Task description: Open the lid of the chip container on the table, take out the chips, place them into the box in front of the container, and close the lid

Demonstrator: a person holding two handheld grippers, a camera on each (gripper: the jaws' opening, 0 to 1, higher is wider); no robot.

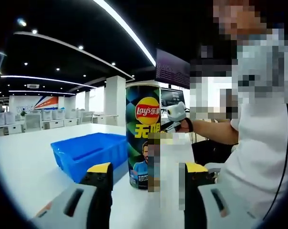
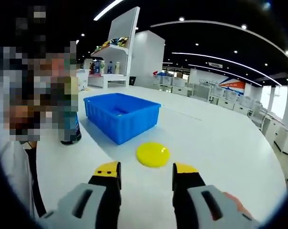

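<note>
A tall Lay's chip can (image 1: pixel 143 133) stands upright on the white table (image 1: pixel 29 162), straight ahead of my left gripper (image 1: pixel 148 174), whose jaws stand open and empty just short of it. The blue box (image 1: pixel 89 152) sits left of the can. In the right gripper view the same blue box (image 2: pixel 121 114) looks empty, and the can (image 2: pixel 70 129) shows partly behind a mosaic patch at the left. A round yellow lid (image 2: pixel 152 154) lies flat on the table (image 2: pixel 220 143), just beyond my right gripper (image 2: pixel 146 174), which is open with nothing in it.
A person in a white shirt (image 1: pixel 263 133) stands at the right, with a hand (image 1: pixel 182 125) holding a white device behind the can. A shelf with goods (image 2: pixel 110 45) and rows of desks (image 2: pixel 239 102) stand far back.
</note>
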